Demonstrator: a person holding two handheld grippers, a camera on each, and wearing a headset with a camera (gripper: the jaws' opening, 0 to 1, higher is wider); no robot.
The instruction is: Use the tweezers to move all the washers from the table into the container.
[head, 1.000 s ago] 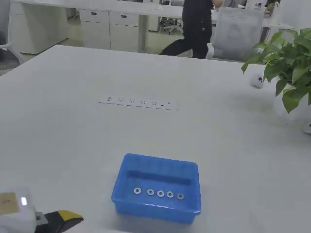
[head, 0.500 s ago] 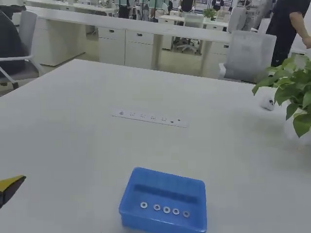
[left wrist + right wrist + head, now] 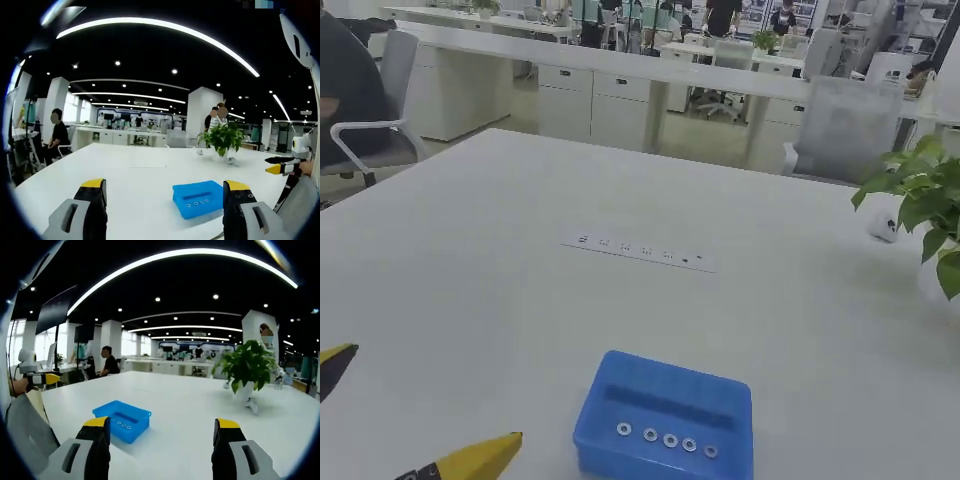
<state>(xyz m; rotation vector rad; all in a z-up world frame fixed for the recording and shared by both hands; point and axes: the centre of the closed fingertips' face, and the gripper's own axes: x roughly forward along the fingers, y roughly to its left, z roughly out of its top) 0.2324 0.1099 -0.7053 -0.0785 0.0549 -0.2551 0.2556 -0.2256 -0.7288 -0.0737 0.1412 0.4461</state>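
Five washers lie in a row inside the blue container, lower centre of the head view. Left gripper and right gripper: jaws spread wide, holding nothing.

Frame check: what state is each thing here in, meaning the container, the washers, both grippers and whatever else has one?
Blue container: upright on the table, top open.
Washers: five, lying in a row inside the container.
Left gripper: open, holding nothing.
Right gripper: open, holding nothing.
Potted plant: upright on the table.
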